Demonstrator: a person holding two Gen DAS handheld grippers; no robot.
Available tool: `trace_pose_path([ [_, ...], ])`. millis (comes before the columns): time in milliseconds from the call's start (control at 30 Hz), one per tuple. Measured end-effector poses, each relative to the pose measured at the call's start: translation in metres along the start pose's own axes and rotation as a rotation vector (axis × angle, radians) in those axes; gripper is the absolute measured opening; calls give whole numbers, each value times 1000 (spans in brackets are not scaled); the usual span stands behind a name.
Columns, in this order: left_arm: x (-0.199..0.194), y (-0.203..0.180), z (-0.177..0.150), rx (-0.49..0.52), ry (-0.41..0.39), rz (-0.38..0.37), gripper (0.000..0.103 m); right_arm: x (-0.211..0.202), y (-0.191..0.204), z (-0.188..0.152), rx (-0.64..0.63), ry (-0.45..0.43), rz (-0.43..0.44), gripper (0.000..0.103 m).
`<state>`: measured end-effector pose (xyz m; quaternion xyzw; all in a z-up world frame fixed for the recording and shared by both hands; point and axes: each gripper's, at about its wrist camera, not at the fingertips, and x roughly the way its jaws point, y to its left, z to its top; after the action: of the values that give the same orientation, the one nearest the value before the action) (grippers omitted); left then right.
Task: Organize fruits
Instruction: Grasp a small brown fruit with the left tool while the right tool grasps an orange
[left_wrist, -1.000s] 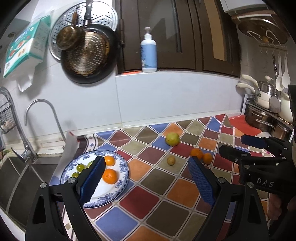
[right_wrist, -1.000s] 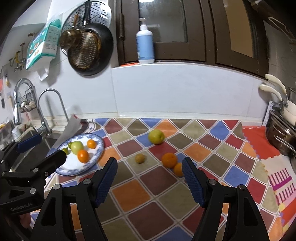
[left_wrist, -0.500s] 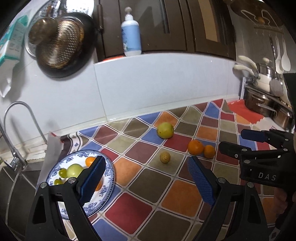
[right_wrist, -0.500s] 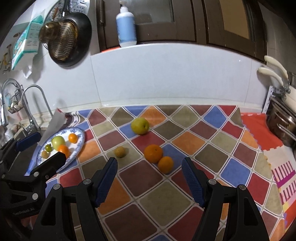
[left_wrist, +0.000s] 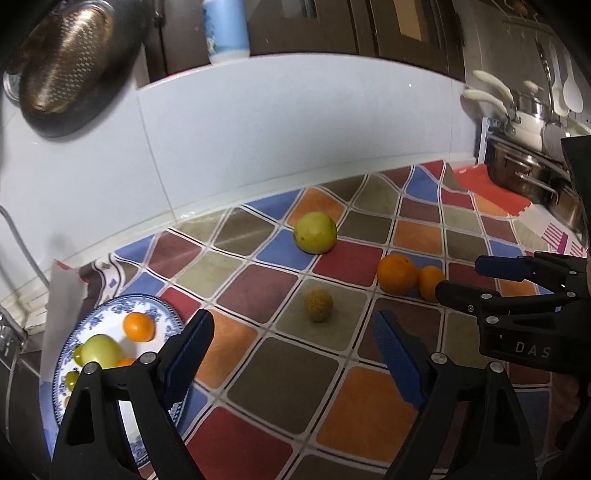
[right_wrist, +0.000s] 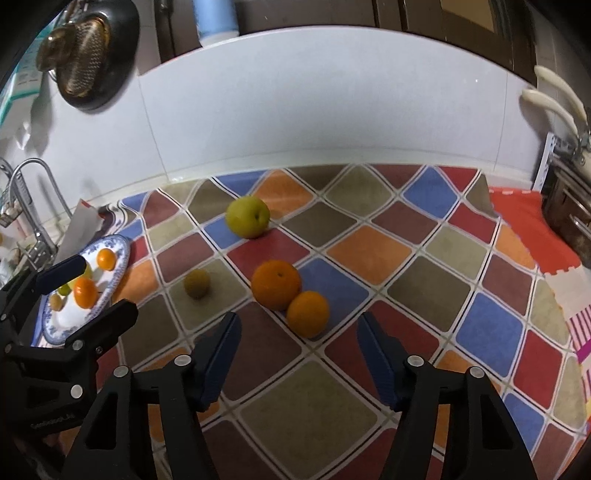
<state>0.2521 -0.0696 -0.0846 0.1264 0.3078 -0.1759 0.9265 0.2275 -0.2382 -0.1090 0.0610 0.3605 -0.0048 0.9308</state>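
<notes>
Both black hand-held grippers with blue pads — left gripper (left_wrist: 291, 354) and right gripper (right_wrist: 297, 354) — gape wide and hold nothing. The small orange mandarin (right_wrist: 307, 314) lies just beyond the right gripper, touching the larger round orange (right_wrist: 276, 284). The blue-patterned white plate (left_wrist: 170, 314) of fruit is partly hidden behind the left gripper.

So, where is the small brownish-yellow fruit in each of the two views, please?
Left wrist view: the small brownish-yellow fruit lies just above centre, on an olive tile ahead of the open left gripper.
Right wrist view: it lies left of centre, on an olive tile.
Shared landmark: the larger orange is to its right in both views.
</notes>
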Motion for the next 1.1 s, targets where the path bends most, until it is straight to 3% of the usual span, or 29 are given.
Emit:
trace_pose_path([
  [333,38,-5,0,7,72,-45,73,28,-9,3,18,53,19,51],
  [800,72,-9,11,0,133,-122,36,49,-12,4,38,103,51,38],
  [933,77,-12,10,4,148,-124,33,49,-14,5,43,100,51,35],
  [1000,79,-11,10,2,154,-124,26,48,-14,5,41,99,51,33],
  [1100,79,-11,10,1,156,-131,26,48,-13,5,37,97,47,33],
])
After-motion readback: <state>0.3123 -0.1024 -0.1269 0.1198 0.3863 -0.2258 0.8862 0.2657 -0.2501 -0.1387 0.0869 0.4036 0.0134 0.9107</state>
